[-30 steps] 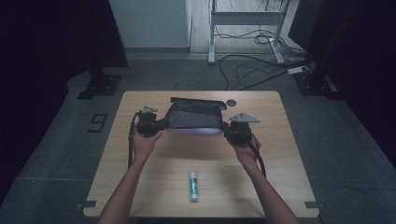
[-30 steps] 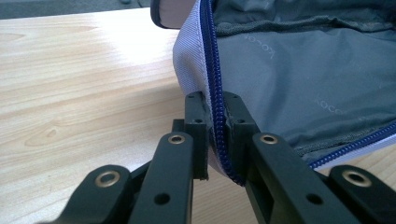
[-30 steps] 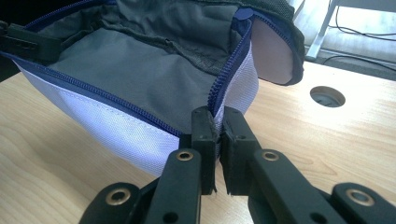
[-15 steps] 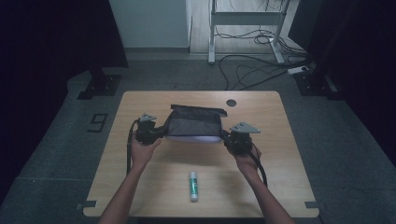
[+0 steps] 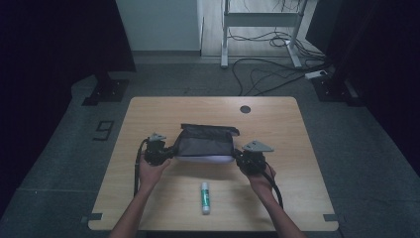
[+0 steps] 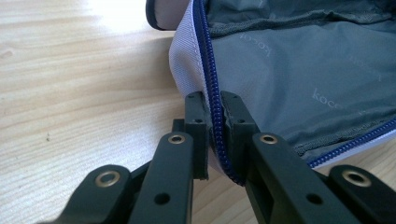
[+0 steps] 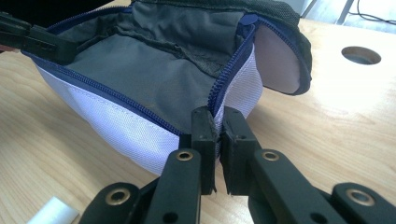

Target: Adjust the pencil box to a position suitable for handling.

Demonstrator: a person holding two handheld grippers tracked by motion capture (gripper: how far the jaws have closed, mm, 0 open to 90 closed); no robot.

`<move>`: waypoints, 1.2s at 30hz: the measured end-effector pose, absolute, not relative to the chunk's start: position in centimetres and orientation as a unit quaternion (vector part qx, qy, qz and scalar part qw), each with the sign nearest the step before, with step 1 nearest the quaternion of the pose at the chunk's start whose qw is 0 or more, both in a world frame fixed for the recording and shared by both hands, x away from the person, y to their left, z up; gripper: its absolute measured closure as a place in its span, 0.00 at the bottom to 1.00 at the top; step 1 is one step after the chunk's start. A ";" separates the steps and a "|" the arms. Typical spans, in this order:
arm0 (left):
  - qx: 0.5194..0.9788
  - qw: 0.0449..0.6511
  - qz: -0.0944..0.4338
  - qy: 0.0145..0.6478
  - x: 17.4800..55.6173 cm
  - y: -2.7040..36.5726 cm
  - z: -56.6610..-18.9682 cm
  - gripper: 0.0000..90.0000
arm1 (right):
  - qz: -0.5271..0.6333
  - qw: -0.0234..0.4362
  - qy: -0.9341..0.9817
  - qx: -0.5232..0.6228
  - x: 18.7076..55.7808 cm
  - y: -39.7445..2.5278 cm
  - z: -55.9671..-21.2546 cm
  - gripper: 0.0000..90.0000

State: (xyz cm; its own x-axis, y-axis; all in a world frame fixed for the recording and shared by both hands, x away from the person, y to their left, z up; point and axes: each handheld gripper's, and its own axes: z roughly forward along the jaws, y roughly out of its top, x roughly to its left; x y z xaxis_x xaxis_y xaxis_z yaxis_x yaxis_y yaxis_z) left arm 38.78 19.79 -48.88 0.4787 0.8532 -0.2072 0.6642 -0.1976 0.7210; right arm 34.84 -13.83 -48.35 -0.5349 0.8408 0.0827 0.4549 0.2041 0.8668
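both grippers, the left gripper (image 5: 166, 152) and right gripper (image 5: 241, 157), fingers clamped on the zipper rim, are drawing the grey fabric zip pouch (image 5: 205, 143) from mid-desk toward the near edge, its mouth spread open for filling.

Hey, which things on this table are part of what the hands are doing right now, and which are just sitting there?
In use:
- pouch, unzipped, its rim pinched at both ends
- left tongs, shut on the zip edge
- right tongs, shut on the zip edge

Lying about:
- glue stick, on the table nearer the person, apart from the pouch
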 end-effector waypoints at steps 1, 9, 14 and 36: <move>0.764 0.394 0.120 0.496 38.8 19.8 -48.9 0.92 | 0.458 0.211 0.747 0.434 34.8 -13.8 -48.3 0.93; 0.772 0.379 0.116 0.497 38.0 19.6 -50.3 0.92 | 0.449 0.188 0.752 0.445 34.3 -13.9 -50.4 0.93; 0.777 0.365 0.108 0.502 38.1 19.4 -51.6 0.92 | 0.430 0.183 0.762 0.448 34.4 -13.7 -51.7 0.92; 0.788 0.355 0.071 0.498 38.3 19.3 -53.0 0.73 | 0.383 0.185 0.779 0.461 35.0 -13.3 -53.6 0.80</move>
State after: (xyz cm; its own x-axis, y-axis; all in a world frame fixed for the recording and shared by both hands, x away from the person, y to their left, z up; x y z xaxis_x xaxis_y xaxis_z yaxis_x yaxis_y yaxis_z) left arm 38.34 19.26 -53.00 0.4943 0.8349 -0.2420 0.7344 -0.2521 0.6302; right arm 34.97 -13.26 -53.59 -0.5072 0.8594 0.0645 0.5759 0.2823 0.7673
